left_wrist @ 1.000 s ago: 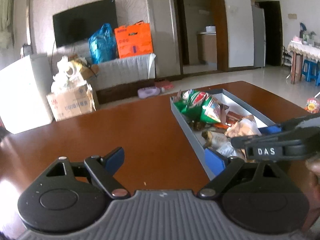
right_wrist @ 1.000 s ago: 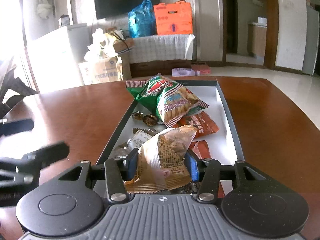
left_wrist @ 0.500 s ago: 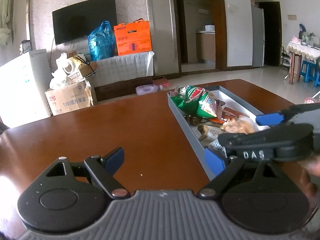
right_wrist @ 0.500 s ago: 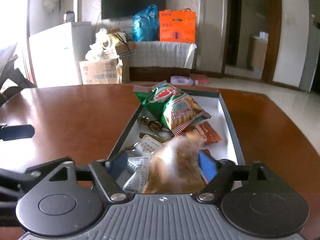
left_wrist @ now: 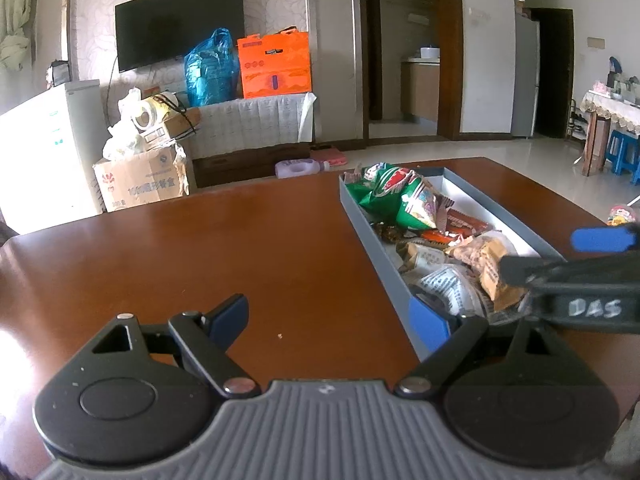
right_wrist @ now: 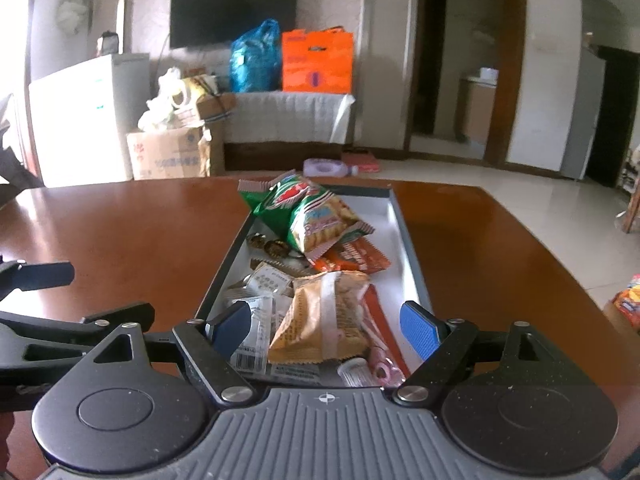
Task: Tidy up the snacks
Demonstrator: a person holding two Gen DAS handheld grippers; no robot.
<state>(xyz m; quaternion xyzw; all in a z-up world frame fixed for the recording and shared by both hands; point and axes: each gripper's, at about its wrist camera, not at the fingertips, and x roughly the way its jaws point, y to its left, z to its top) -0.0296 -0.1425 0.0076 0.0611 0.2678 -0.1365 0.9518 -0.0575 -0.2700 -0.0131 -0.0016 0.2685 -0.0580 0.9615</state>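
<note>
At the left of the scene the left gripper point(left_wrist: 328, 316) is held above the bare brown table point(left_wrist: 200, 248), and its blue pads are set wide apart with nothing between them. Its right pad is seen just at the near left corner of the grey tray point(right_wrist: 412, 248), which is placed on the table to the right of this gripper. The tray is filled with snacks. At its far end a green cracker bag point(right_wrist: 312, 212) is laid, and under its near edge an orange-red packet point(right_wrist: 352, 258) is seen. Beside the left wall some small gold-wrapped sweets point(right_wrist: 274, 246) are found, and nearer, a few white sachets point(right_wrist: 264, 284) are piled. In the near part of the tray a tan snack packet point(right_wrist: 324, 316) is lying flat on the other wrappers, released. The right gripper point(right_wrist: 326, 326) is held over this near end; its jaws have just been opening, and now they are standing apart on both sides of the tan packet, the pads not pressed on it. At the far right edge of the table one more snack bag point(right_wrist: 628, 304) is partly visible, outside the tray
</note>
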